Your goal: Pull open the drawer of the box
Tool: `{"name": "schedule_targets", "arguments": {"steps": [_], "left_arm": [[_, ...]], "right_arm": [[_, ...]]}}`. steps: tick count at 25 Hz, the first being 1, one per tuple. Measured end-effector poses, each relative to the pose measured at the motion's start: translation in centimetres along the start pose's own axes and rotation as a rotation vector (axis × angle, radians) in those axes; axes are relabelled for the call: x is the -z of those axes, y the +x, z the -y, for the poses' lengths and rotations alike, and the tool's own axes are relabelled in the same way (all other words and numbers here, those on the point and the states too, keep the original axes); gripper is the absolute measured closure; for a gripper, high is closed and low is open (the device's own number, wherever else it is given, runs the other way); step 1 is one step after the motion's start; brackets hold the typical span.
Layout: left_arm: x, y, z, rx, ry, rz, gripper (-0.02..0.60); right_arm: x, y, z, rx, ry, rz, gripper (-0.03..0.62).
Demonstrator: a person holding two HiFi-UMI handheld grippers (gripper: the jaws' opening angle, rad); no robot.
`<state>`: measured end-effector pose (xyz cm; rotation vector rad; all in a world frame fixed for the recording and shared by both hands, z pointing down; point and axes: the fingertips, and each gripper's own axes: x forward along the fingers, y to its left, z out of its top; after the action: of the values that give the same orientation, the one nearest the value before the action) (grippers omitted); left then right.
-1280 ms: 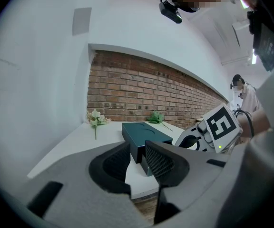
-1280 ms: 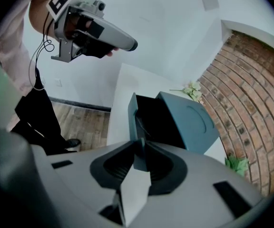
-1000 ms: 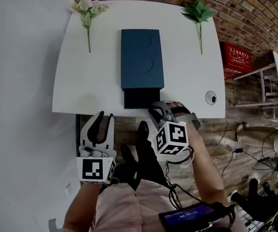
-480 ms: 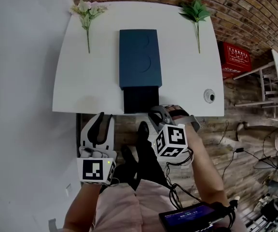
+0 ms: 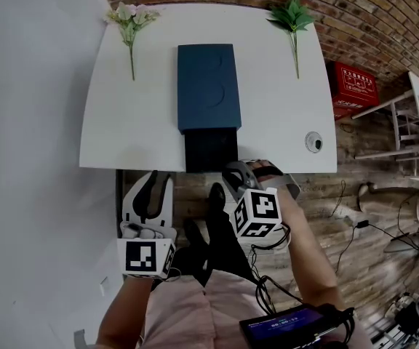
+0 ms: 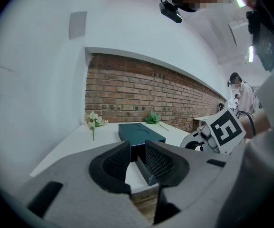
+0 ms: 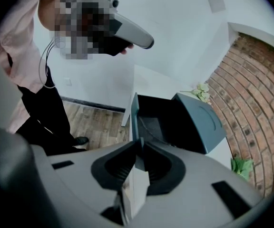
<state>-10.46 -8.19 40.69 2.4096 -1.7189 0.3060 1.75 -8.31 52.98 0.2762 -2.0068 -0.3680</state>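
right gripper [image 7: 138, 150]: clenched on drawer [image 5: 211, 150] front between fingers [image 7: 114, 169], to pull it from box [image 5: 208, 86] | left gripper [image 6: 137, 156]: released, empty, idle, box beyond fingertips

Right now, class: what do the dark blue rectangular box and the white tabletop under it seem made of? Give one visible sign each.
Dark blue rectangular box: probably matt rigid cardboard; no glare, thin drawer walls. White tabletop: perhaps laminate or painted board; smooth, even surface with a thin edge.
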Motion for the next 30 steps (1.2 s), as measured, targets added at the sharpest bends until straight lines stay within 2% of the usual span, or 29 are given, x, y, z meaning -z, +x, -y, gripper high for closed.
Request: {"name": "schedule_targets", "arguments": {"steps": [30], "left_arm": [[0.3,-0.6,1.1,0.009,0.008,-0.006,0.476]], "right_arm": [[0.1,-0.6,-1.7,-0.021,-0.020,0.007,0.540]]}}
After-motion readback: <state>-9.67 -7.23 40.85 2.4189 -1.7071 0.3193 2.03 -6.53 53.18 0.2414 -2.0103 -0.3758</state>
